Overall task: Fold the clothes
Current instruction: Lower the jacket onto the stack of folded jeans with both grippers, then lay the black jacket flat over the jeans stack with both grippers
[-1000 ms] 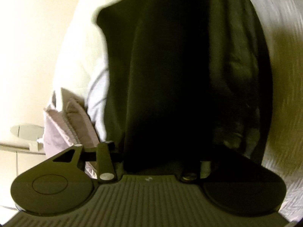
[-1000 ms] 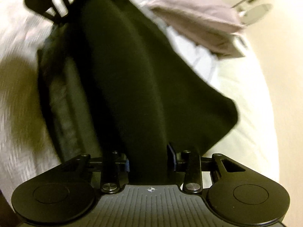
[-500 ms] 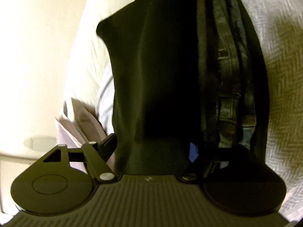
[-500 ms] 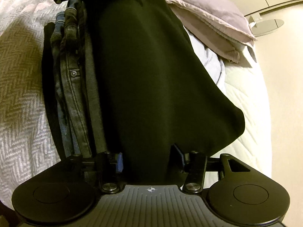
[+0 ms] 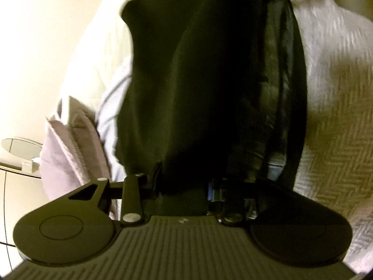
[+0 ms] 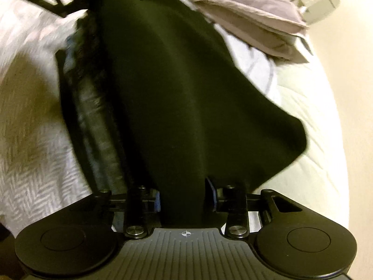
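Bedding formed the setting: a white herringbone bedspread [image 5: 335, 126] covered the bed, with a pale quilted mattress edge [image 6: 310, 116] beside a cream floor [image 5: 30, 42]. Across this surface a black garment [image 5: 186, 88] was stretched between the two grippers, hanging as a broad dark panel whose loose corner drooped over the mattress edge. In the left wrist view the left gripper [image 5: 184, 186] was closed upon one end of the black garment, the cloth bunched narrowly between its fingers and filling the gap. In the right wrist view the right gripper [image 6: 185, 198] likewise clamped the opposite end, its blue-padded fingertips [image 6: 157, 199] pressed against either side of a narrow gathered strip of fabric. The far end of the cloth ran up to the left gripper, seen blurred at the top of that view. Beneath and alongside the black garment lay a pair of dark jeans [image 6: 93, 107], folded lengthwise on the bedspread, partly overlapped by the hanging cloth; whether the two touched could not be determined. Motion blur softened the denim in both views. Farther out, a mauve pillow [image 6: 251, 16] rested at the head of the bed upon a pale blue-white sheet [image 6: 254, 70]. Beyond the pillow stood a round glass-topped side table [image 5: 18, 144], near the bed's corner.
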`<state>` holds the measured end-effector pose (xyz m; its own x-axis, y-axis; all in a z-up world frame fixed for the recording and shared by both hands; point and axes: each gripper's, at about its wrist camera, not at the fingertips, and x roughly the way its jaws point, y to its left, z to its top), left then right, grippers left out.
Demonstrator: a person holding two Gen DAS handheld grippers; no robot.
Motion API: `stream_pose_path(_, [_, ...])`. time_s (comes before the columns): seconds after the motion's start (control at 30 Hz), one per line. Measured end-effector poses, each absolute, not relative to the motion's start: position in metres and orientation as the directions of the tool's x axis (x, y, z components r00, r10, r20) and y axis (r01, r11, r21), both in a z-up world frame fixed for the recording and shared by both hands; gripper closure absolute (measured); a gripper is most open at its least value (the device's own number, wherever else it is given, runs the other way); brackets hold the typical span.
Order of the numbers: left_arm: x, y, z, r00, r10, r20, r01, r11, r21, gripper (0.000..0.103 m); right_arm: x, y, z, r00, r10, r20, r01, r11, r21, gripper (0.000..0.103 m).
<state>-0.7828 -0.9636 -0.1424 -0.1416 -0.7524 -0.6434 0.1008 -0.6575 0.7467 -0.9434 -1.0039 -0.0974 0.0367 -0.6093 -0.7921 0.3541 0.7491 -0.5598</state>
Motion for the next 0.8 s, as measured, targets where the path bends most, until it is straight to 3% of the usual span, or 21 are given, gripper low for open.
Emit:
stream_pose_path(0.13, [-0.784, -0.961, -0.143, -0.144, -0.757, -0.637, 0.099, -0.651, 0.752, 0.070, -0.943, -1.008, -0.098, 0.046, -0.613, -0.789, 0.340, 0.752, -0.564, 0.065])
stream_pose_path(0.3, [-0.785, -0.948, -0.130, -0.138, -0.747, -0.650, 0.092, -0.663, 0.743, 0.065, -0.947, -0.999, -0.095, 0.038, -0.606, -0.794, 0.307, 0.764, -0.568, 0.055])
stream_pose_path(0.47, [-0.787, -0.960, -0.100, -0.137, -0.706, -0.695, 0.161, -0.708, 0.688, 0.065, -0.951, -0.996, -0.060, 0.061, -0.559, -0.827, 0.458, 0.752, -0.475, 0.054])
stream_pose_path(0.6, [-0.783, -1.002, -0.068, -0.175, -0.673, -0.719, 0.253, -0.736, 0.628, 0.068, -0.945, -1.011, -0.010, 0.200, -0.538, -0.819, 0.592, 0.732, -0.337, 0.054])
stream_pose_path(0.8, [-0.779, -1.044, -0.031, -0.195, -0.681, -0.706, 0.377, -0.716, 0.587, 0.068, -0.952, -1.098, 0.011, 0.245, -0.555, -0.795, 0.756, 0.623, -0.202, 0.054])
